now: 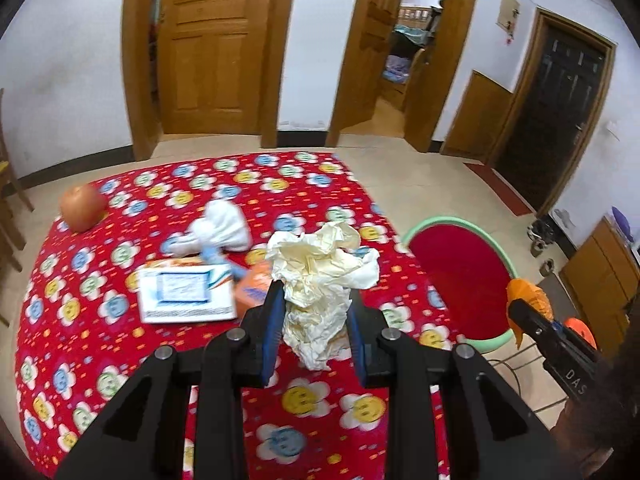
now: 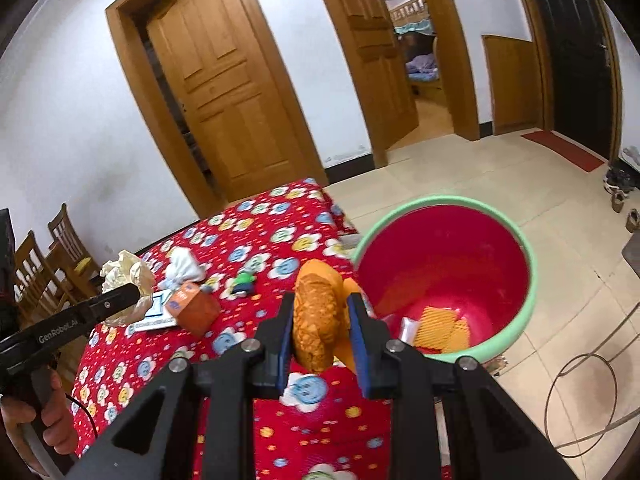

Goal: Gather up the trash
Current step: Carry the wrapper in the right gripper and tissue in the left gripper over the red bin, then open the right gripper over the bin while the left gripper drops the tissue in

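My left gripper (image 1: 314, 300) is shut on a crumpled cream paper wad (image 1: 320, 276) and holds it above the red flowered table (image 1: 120, 360); it also shows in the right wrist view (image 2: 124, 276). My right gripper (image 2: 320, 312) is shut on an orange mesh wrapper (image 2: 318, 316), near the table's right edge beside the red bin with a green rim (image 2: 444, 264). The bin (image 1: 460, 276) stands on the floor right of the table and holds orange mesh scraps (image 2: 440, 326).
On the table lie a white cloth bundle (image 1: 220, 226), a white and blue box (image 1: 186, 292), an orange carton (image 2: 192, 306), an apple (image 1: 82, 208) and a small green toy (image 2: 244, 282). Wooden chairs (image 2: 44, 264) stand left. A cable (image 2: 580, 392) loops on the floor.
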`<move>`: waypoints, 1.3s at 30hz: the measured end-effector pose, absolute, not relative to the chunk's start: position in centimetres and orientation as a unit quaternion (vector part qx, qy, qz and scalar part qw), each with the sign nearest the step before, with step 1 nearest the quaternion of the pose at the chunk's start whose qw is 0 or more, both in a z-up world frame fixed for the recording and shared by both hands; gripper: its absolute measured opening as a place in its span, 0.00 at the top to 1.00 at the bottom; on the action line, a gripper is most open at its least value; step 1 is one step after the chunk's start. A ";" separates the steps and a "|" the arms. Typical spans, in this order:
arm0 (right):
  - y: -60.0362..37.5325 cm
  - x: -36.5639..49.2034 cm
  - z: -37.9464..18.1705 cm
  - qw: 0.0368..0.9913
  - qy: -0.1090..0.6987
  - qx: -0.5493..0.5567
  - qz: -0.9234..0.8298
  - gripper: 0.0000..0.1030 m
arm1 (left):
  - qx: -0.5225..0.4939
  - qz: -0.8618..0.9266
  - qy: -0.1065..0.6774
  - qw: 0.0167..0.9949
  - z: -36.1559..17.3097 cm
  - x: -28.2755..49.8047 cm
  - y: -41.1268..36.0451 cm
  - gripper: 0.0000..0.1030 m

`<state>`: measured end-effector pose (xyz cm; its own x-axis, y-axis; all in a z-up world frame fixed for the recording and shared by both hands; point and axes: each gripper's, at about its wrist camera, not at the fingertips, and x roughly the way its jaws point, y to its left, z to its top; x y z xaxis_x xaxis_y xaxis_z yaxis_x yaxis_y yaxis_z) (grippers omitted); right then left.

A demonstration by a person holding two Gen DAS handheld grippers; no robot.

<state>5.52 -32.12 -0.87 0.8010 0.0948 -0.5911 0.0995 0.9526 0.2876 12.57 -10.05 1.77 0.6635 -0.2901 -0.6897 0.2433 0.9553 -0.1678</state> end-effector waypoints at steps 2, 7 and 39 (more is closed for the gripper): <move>-33.0 5.5 -0.9 0.936 0.315 0.155 -0.010 0.73 | -0.025 -0.158 0.384 0.910 1.8 12.9 -11.3 0.71; -35.1 5.7 -1.3 0.933 0.319 0.161 -0.034 0.73 | -0.012 -0.187 0.389 0.902 1.3 13.8 -14.5 0.71; -44.0 9.1 -6.1 0.905 0.355 0.216 -0.088 0.41 | 0.040 -0.255 0.429 0.866 -3.1 18.7 -26.9 0.71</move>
<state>9.11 -44.00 -6.07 0.7330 -0.0065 -0.6802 0.3128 0.8912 0.3285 18.72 -26.91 -3.09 0.5022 -0.4070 -0.7630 0.4749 0.8672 -0.1500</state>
